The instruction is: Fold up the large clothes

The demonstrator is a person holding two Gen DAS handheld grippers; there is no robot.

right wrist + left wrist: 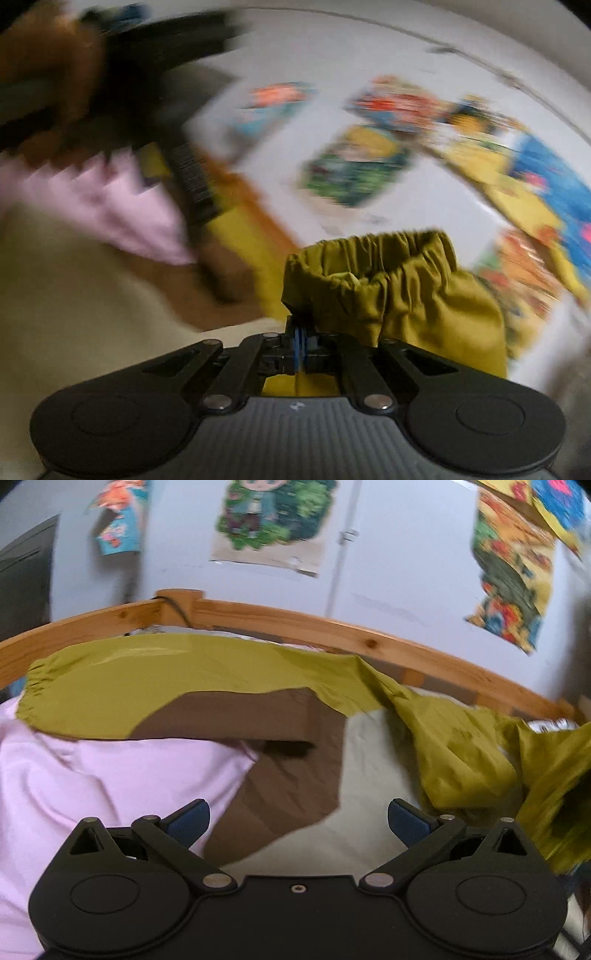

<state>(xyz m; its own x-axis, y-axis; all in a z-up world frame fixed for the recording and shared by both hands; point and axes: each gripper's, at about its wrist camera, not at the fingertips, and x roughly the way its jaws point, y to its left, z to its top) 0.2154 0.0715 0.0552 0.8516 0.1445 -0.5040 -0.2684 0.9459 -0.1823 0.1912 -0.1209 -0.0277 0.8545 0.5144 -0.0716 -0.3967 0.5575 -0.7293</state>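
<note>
Olive-green garment [155,679] lies stretched across the far side of the bed, just in front of the wooden bed frame [258,614], with a gathered elastic cuff at its left end. Its right part is bunched and lifted toward the right edge of the left wrist view. In the right wrist view an elastic-gathered edge of the same green cloth rises just ahead of the right gripper [300,345], whose blue-padded fingers are pressed together on a fold of it. That view is heavily blurred.

The left gripper [298,821] hangs over the bed with its fingers [190,821] wide apart and nothing between them. Beneath it lie a pink cloth [92,771] on the left, a brown patch of bedding [291,779] in the middle and a cream sheet [373,775] to the right. Behind the frame stands a white wall [406,565] with colourful posters [267,520] stuck on it.
</note>
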